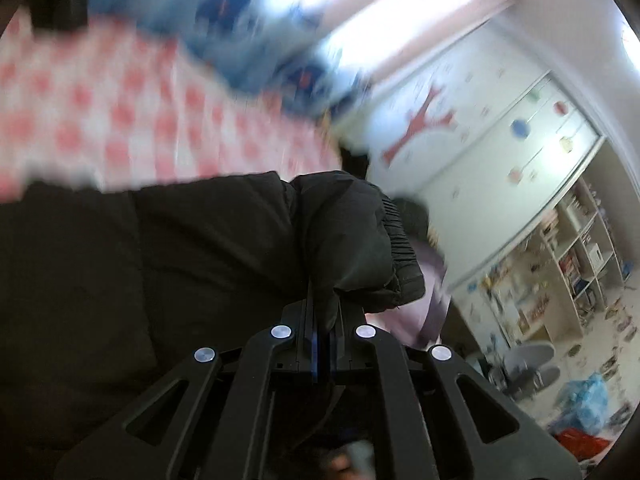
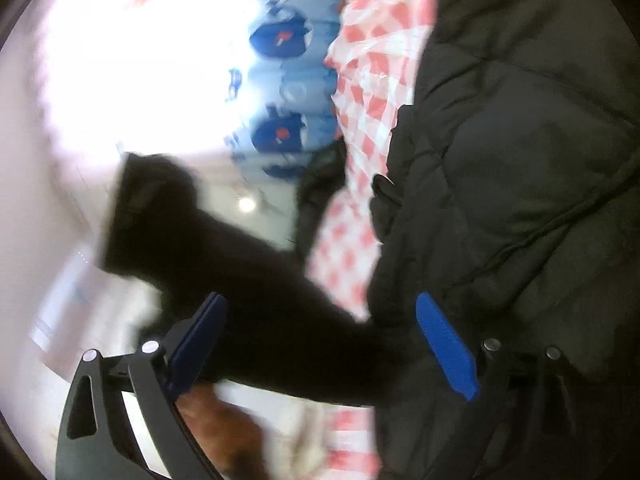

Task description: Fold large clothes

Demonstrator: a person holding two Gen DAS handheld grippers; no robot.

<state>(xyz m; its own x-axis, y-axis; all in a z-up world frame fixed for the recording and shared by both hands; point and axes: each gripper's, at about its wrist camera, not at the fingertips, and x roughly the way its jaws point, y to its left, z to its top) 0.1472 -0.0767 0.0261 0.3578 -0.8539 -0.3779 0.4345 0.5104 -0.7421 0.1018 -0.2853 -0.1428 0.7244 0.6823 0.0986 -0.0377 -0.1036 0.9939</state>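
Left hand-held gripper [image 1: 322,322] is clamped tight on a fold of the black jacket [image 1: 200,248], right by the ribbed cuff [image 1: 402,248], so that's a sleeve end pinched between the closed fingers; the fingertips themselves are buried in fabric and can't be seen. The rest of the jacket spreads over a red-and-white checked sheet [image 1: 120,120], though the sheet and the blue stuff [image 1: 256,40] behind it are smeared by motion blur, so no idea what the blue thing is. Right hand-held gripper [image 2: 320,344] is spread wide, blue pads [image 2: 446,348] well apart, with a dark sleeve [image 2: 224,248] running across between them; too blurry to say if either pad touches it. The quilted jacket body fills the right side of that view, cut off by the lens edge. Shelves [image 1: 576,256] in the background are a cluttered blur.
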